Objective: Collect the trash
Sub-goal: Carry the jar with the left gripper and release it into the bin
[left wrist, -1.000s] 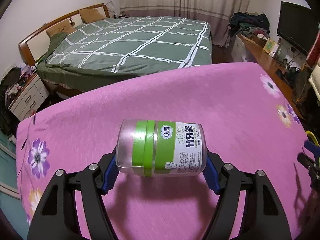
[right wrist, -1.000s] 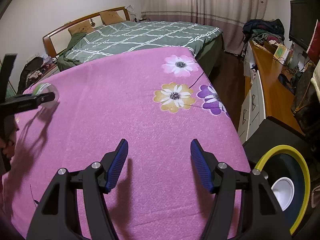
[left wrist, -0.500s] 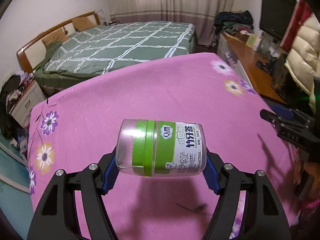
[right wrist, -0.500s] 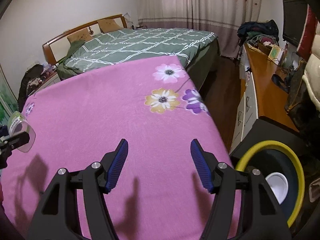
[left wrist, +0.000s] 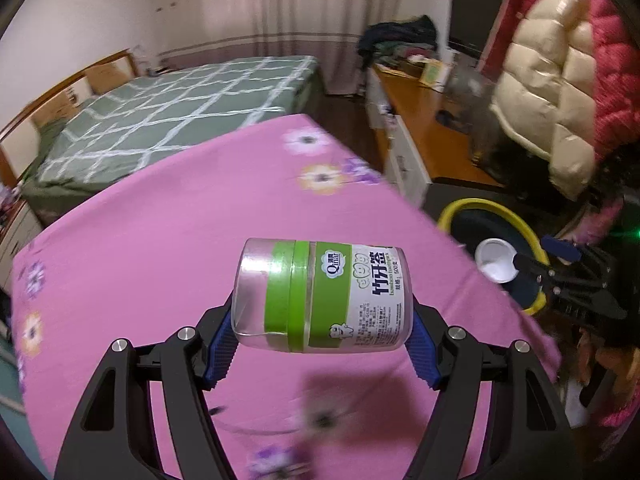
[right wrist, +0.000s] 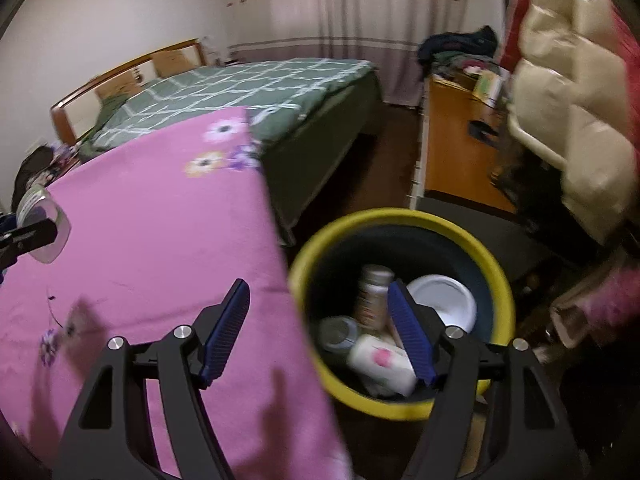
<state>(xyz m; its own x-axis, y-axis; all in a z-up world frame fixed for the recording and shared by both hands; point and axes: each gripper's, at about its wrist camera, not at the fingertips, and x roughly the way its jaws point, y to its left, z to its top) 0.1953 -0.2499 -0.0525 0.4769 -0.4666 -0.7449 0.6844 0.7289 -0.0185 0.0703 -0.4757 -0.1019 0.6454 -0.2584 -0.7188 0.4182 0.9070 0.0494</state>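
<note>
A jar point(left wrist: 322, 300) is being held sideways between the pads of the left hand-held gripper point(left wrist: 320, 344), above the near bed point(left wrist: 160, 240). A bin point(right wrist: 400, 400) is being kept right of it, with a bowl point(right wrist: 442, 300) and bottles point(right wrist: 372, 296) inside. A second bed point(right wrist: 240, 92) is standing beyond.

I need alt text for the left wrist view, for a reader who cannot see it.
The left gripper holds a clear toothpick jar with a green label, lying sideways, above a pink flowered blanket. To the right stands a yellow-rimmed bin.
</note>
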